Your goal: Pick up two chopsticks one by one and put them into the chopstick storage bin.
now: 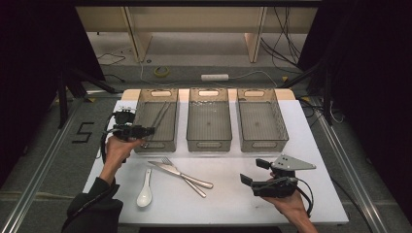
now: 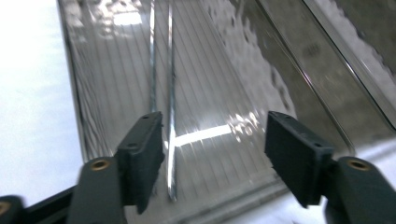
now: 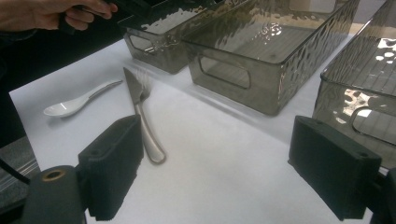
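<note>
On the left side of the white table point(image 1: 311, 145), the left gripper point(image 1: 145, 130) hangs over the near end of the left bin point(image 1: 172, 127). Its jaws stand apart with nothing pinched. Two thin chopsticks point(image 2: 171, 93) lie flat inside that bin, so I think they are already sorted. The middle bin point(image 1: 209, 141) and the right bin point(image 1: 284, 133) look bare. Near the person, a knife point(image 1: 180, 174) and a fork point(image 1: 186, 177) lie crossed (touching each other), and a white spoon point(image 1: 145, 193) lies just left of them. These three are left to put away, so the job looks less than half done. The right gripper point(image 1: 255, 172) waits at the near right with its jaws wide apart and nothing between them. Past the far edge, the grey floor has cables point(image 1: 286, 34), a roll of tape point(image 1: 162, 71) and a white power strip point(image 1: 214, 76). Dark curtains point(image 1: 369, 58) hang at both sides.
</note>
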The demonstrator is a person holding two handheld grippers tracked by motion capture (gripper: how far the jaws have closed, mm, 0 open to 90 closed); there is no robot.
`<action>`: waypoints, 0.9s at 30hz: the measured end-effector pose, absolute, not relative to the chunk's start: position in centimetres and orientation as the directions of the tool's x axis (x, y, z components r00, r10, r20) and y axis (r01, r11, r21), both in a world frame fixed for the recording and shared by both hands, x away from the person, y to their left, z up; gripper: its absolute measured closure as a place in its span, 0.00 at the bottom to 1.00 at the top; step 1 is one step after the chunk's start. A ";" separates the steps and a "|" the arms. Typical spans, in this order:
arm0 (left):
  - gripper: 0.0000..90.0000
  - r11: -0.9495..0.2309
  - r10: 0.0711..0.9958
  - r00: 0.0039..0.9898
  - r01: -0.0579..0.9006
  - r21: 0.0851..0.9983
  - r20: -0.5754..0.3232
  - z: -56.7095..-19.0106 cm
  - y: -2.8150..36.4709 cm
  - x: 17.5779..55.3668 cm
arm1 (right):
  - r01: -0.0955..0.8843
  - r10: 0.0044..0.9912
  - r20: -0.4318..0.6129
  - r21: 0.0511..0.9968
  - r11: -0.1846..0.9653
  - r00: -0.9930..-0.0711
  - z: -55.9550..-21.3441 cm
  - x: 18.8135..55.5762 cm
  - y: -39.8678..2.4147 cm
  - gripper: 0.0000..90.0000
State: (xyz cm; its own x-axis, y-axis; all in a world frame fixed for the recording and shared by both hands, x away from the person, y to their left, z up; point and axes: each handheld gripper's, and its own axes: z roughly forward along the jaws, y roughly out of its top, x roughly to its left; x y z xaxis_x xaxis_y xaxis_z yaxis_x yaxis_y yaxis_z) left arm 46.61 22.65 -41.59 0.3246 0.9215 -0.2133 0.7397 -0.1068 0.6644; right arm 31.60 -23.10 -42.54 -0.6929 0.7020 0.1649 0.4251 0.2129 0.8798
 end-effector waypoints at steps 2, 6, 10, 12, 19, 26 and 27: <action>0.35 -0.114 0.919 0.330 0.745 0.657 -0.214 -41.5 22.3 46.2 | 0.423 0.703 0.161 0.880 0.215 -0.693 -42.5 31.6 -23.1 0.21; 0.31 -0.131 0.916 0.342 0.747 0.652 -0.208 -41.1 21.8 45.4 | 0.422 0.705 0.161 0.881 0.213 -0.691 -42.5 31.6 -23.1 0.21; 0.27 -0.149 0.913 0.354 0.751 0.643 -0.202 -40.8 21.4 44.5 | 0.421 0.705 0.158 0.881 0.216 -0.691 -42.5 31.6 -23.1 0.21; 0.25 -0.152 0.913 0.356 0.752 0.641 -0.201 -40.8 21.3 44.1 | 0.421 0.705 0.158 0.881 0.216 -0.691 -42.5 31.6 -23.1 0.21; 0.23 -0.166 0.910 0.364 0.758 0.631 -0.198 -41.1 20.8 42.9 | 0.420 0.705 0.157 0.881 0.216 -0.691 -42.6 31.6 -23.1 0.21; 0.21 -0.183 0.907 0.374 0.763 0.620 -0.193 -41.1 20.1 42.0 | 0.420 0.706 0.152 0.880 0.222 -0.692 -42.7 31.7 -23.1 0.21; 0.21 -0.186 0.906 0.378 0.763 0.619 -0.194 -41.1 20.0 41.8 | 0.421 0.707 0.152 0.879 0.223 -0.691 -42.7 31.7 -23.1 0.21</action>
State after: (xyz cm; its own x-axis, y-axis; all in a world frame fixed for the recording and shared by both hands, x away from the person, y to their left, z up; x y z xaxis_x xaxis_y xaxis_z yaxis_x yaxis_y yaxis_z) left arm 41.80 19.96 -41.06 0.3775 0.9055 -0.1937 0.7629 -0.1856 0.6192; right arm 31.69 -23.15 -42.72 -0.6909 0.7068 0.1517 0.4213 0.2231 0.8790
